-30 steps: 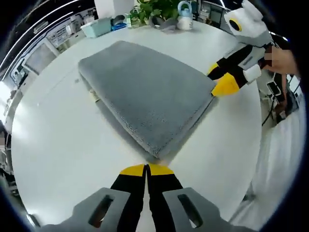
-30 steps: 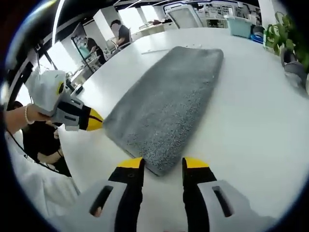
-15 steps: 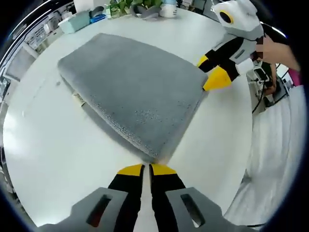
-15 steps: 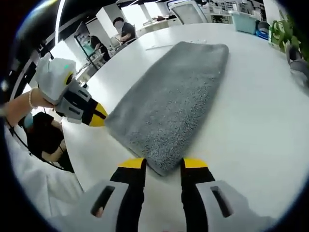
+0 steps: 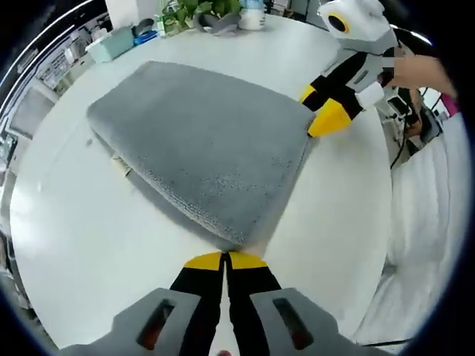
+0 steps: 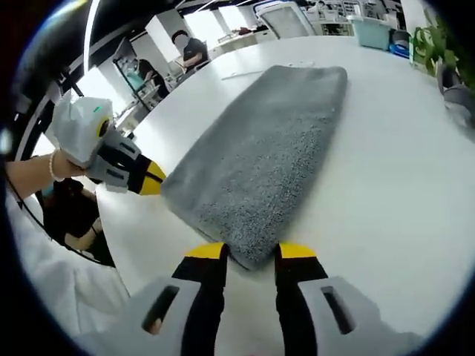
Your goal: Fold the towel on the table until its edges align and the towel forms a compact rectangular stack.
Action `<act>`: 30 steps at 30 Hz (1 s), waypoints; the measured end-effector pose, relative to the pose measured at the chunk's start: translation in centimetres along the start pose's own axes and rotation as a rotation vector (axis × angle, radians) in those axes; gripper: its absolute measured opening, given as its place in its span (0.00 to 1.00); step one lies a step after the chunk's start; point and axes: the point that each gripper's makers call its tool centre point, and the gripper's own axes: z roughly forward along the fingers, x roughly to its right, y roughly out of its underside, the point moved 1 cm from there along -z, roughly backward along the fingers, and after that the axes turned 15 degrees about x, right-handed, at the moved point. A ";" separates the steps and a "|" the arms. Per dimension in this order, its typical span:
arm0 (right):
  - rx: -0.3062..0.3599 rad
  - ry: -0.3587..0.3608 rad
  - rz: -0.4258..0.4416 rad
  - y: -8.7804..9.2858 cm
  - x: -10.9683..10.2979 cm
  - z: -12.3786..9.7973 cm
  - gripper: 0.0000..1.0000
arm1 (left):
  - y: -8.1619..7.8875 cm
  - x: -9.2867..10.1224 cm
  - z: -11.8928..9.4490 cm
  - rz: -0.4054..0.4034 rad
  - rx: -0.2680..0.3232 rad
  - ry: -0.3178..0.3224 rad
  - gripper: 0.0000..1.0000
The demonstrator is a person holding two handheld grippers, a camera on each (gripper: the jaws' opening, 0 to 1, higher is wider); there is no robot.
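Grey towel [image 6: 260, 170] corner between parted right hand-held gripper [image 6: 250, 252] jaws, left hand-held gripper [image 5: 224, 259] clenched empty; risks slipping unless pinched

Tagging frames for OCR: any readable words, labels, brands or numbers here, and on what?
None can be read.
Grey towel: no visible label or print.
Left tool and right tool: yellow-tipped, no markings legible.
White table: blank.
Teal bin and clutter at the far table edge: too small and blurred to read anything.

Grey towel [image 5: 204, 144], folded w/ stacked layers, lies flat on white table [image 5: 82, 237].
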 end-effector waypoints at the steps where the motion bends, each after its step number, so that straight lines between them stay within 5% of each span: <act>1: 0.001 -0.003 0.003 0.0 0.0 0.0 0.24 | 0.0 0.0 0.0 -0.036 0.027 -0.027 0.01; 3: 0.001 -0.005 0.007 0.0 0.0 0.0 0.25 | 0.1 0.0 -0.2 -0.034 0.063 -0.024 0.01; 8: 0.002 -0.012 0.002 -0.2 0.0 -0.2 0.26 | 0.9 0.0 -0.8 -0.157 0.046 -0.033 0.01; 13: 0.008 -0.009 -0.002 -0.4 0.0 -0.4 0.26 | -1.1 0.7 -1.2 -0.226 0.191 -0.002 0.01; 17: 0.013 -0.006 -0.004 -0.5 -0.2 -0.5 0.26 | -0.4 0.4 -1.1 -0.228 0.188 -0.037 0.07; 20: 0.012 -0.009 -0.007 -0.5 -0.3 -0.5 0.26 | -0.7 1.1 -1.0 -0.296 0.223 0.002 0.14; 30: 0.007 -0.003 -0.008 -0.5 -0.2 -0.5 0.26 | -1.8 1.2 -1.3 -0.146 0.242 -0.037 0.21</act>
